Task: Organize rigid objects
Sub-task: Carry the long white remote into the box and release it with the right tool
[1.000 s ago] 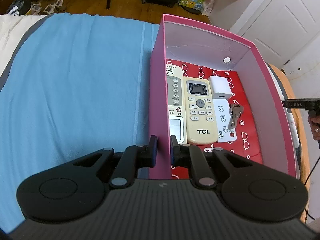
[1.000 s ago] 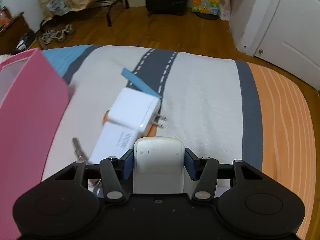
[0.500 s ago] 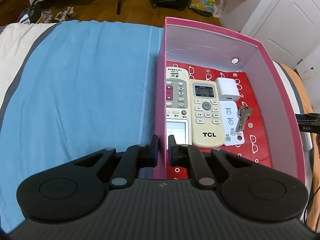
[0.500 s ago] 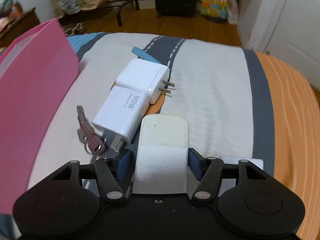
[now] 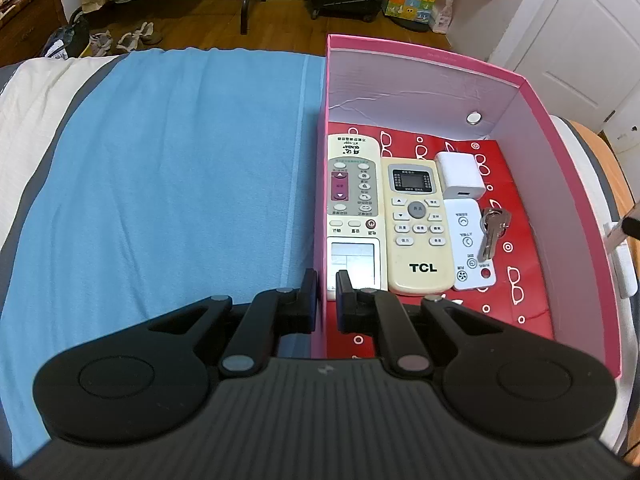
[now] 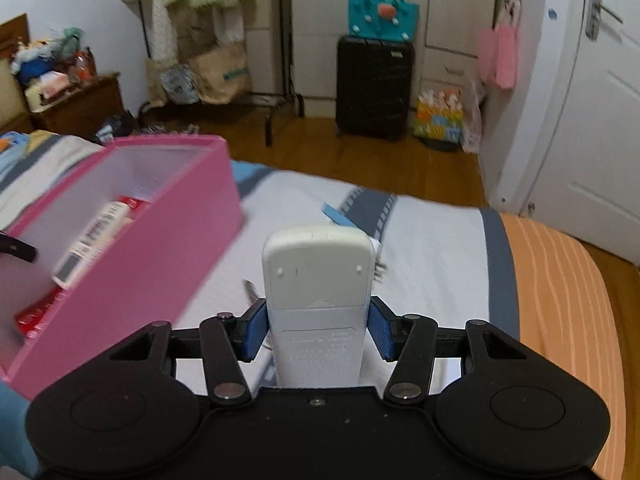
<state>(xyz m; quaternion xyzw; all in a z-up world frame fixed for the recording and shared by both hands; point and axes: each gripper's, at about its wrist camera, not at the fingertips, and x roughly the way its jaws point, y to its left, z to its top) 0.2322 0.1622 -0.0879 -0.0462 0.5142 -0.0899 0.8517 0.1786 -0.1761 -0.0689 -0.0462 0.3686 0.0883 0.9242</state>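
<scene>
In the left wrist view, a blue blanket (image 5: 168, 168) is covering the bed at the left, with shoes and paper bags lying on the wooden floor beyond it. The left claw (image 5: 326, 296) is pinching the near left wall of the pink box (image 5: 568, 184), 1 finger outside and 1 inside, closed on that thin wall. Inside the box, on its red patterned lining, 5 things are lying from left to right: a long white remote (image 5: 352, 208) against the left wall, a cream TCL remote (image 5: 418, 228) touching it, a white charger cube (image 5: 460, 174) with a small flat white remote (image 5: 470, 244) just below it, and a key (image 5: 492, 232) beside that. The claw's body is hiding the box's near end. At the far right edge a dark object is being cut off by the frame, too little of it showing to tell what it is. In the right wrist view, the pink box is sitting at the left, blurred, its contents hard to read. The right claw (image 6: 316, 330) is gripping a white remote control (image 6: 318, 300) by its sides, back face up, above the white, grey and orange striped bedcover (image 6: 440, 248). That remote is blocking the things on the cover behind it; only plug prongs and a metal sliver are peeking out. A black suitcase (image 6: 374, 88) is standing against the far wall, and a white door (image 6: 592, 120) is at the right.
</scene>
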